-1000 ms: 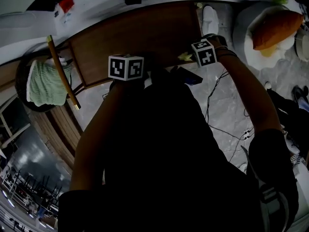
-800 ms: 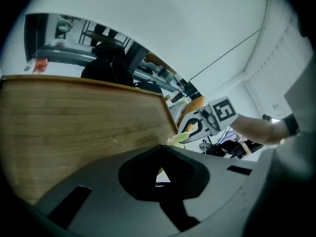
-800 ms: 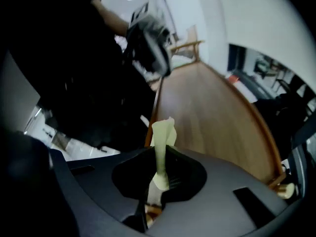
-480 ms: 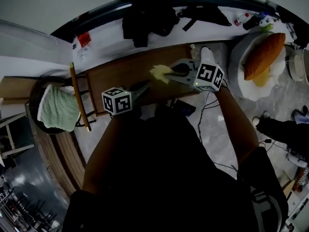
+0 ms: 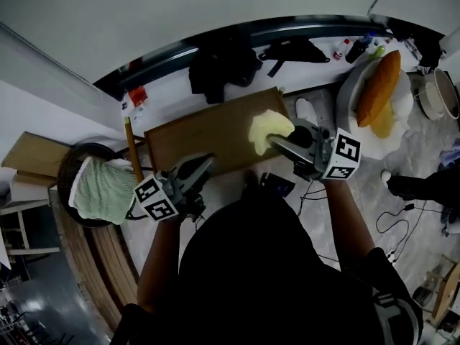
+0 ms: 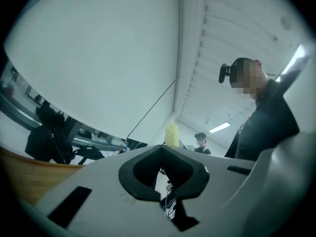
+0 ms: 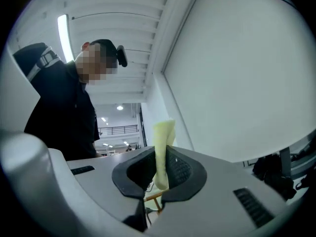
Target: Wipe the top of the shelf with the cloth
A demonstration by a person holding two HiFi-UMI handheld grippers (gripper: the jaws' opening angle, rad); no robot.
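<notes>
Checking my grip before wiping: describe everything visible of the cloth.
The cloth is pale yellow, soft and crumpled. The right gripper is shut on it; in the right gripper view a folded strip stands up between the jaws. Its bunched loose part sits over the right end of the wooden shelf top; contact there is unclear.

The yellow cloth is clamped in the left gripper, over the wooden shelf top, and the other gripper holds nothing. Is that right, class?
Not quite: the right gripper clamps the yellow cloth, as the right gripper view shows. It is over the wooden shelf top, and the left gripper holds nothing.
</notes>
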